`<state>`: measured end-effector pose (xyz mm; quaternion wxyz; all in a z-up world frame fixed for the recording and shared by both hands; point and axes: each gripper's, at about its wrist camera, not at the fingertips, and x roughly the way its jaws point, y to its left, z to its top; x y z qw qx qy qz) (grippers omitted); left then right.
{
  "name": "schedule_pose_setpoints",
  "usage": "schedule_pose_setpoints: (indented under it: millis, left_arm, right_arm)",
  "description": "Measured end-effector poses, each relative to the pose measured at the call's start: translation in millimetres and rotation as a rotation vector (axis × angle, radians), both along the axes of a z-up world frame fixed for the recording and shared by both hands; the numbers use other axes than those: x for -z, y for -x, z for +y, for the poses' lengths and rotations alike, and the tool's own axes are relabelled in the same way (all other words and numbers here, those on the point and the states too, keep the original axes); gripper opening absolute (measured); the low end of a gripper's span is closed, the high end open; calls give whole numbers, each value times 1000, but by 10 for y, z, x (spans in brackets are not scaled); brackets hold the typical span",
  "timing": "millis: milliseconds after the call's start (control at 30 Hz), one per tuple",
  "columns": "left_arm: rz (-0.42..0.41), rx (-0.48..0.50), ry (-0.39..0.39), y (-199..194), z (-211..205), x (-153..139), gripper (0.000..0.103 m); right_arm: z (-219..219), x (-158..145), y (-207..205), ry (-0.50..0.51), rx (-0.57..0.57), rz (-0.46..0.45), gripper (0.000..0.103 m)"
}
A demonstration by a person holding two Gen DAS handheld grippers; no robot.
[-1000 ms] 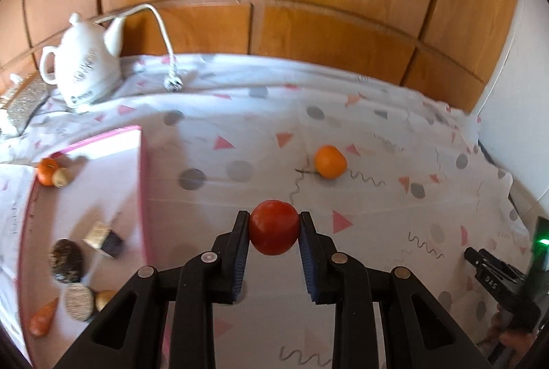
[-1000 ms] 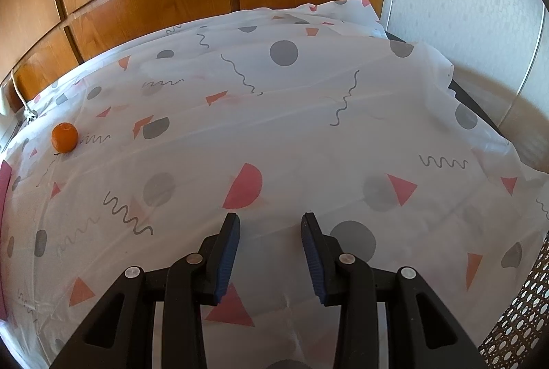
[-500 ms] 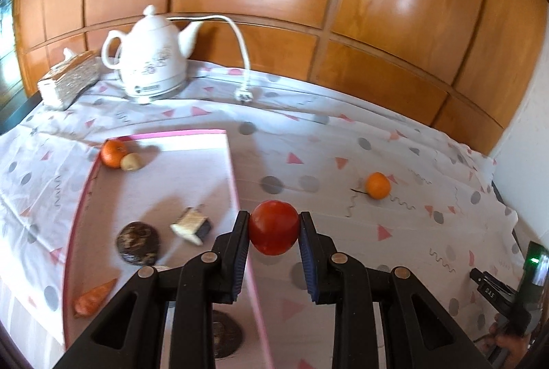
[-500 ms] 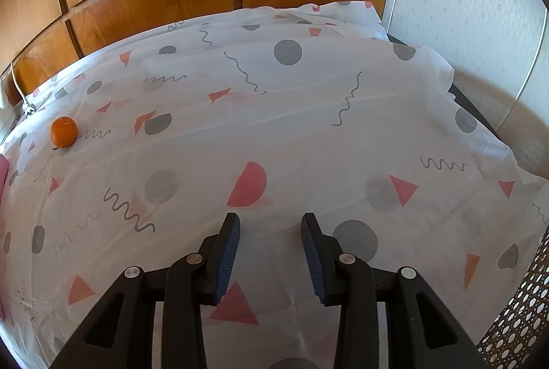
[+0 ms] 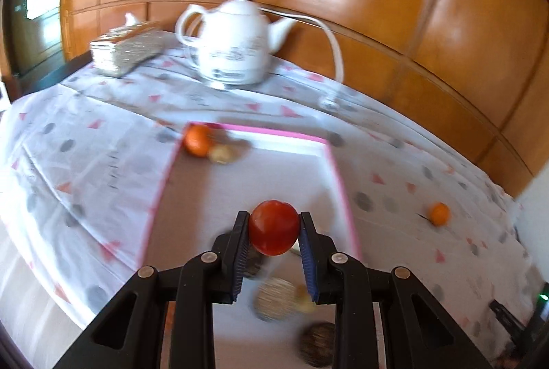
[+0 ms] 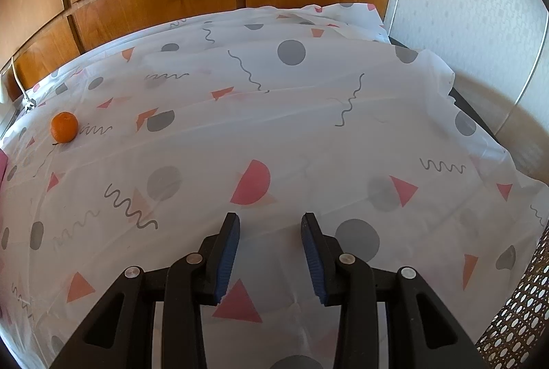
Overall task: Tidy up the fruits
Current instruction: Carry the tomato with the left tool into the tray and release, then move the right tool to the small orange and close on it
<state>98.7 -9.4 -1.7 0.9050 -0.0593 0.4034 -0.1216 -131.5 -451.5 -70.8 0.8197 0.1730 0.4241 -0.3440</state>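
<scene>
red tomato (image 5: pixel 273 227) clamped above pink-rimmed tray (image 5: pixel 338 176); orange (image 5: pixel 439 213) on cloth.

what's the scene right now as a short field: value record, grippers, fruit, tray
left gripper: shut on the red tomato, held above the tray
right gripper: open, nothing between the jaws, over the tablecloth
tray: pink-rimmed, holds an orange fruit beside a small pale item in its far corner; blurred darker items near the gripper
loose fruit: one orange on the cloth, outside the tray
background: white teapot with white cord, wooden panels behind
</scene>
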Motion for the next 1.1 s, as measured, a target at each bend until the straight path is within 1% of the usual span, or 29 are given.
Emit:
schedule_pose_setpoints:
  millis: [100, 167, 200, 233, 267, 367, 433, 533, 700, 800, 900, 1000, 1100]
  left_arm:
    - [18, -32, -20, -128, 148, 86, 29]
    - [11, -70, -53, -171, 225, 140, 31]
    - [11, -79, -63, -186, 257, 170, 40]
    - [12, -84, -63, -186, 278, 182, 45]
    - [8, -98, -61, -175, 312, 192, 47]
    - [-6, -114, -79, -118, 346, 193, 47]
    - [-1, -122, -92, -66, 358, 199, 47]
    - [1, -135, -91, 22, 388, 199, 47]
    - [30, -148, -73, 171, 433, 255, 48]
    - [36, -153, -72, 274, 440, 279, 49]
    - [46, -160, -61, 365, 456, 300, 53]
    - [51, -160, -60, 426, 458, 311, 53]
    - [49, -167, -58, 468, 473, 294, 53]
  right_arm:
    - [1, 0, 0, -1, 1, -1, 38]
    - [3, -3, 0, -1, 1, -2, 38]
    - [0, -2, 0, -2, 0, -2, 38]
    - [-1, -2, 2, -2, 0, -3, 38]
    - [-2, -2, 2, -2, -1, -3, 38]
    - [-5, -2, -7, 2, -1, 1, 38]
    - [4, -9, -11, 8, -2, 1, 38]
    - [47, -55, -36, 41, -19, 0, 38]
    - [100, -120, -127, 36, -59, -17, 38]
    - [142, -111, -203, 15, -87, -20, 38]
    - [179, -104, -291, -24, -118, -29, 38]
    - [269, -139, -433, -44, -177, -44, 38]
    - [353, -196, -639, -87, -251, -70, 38]
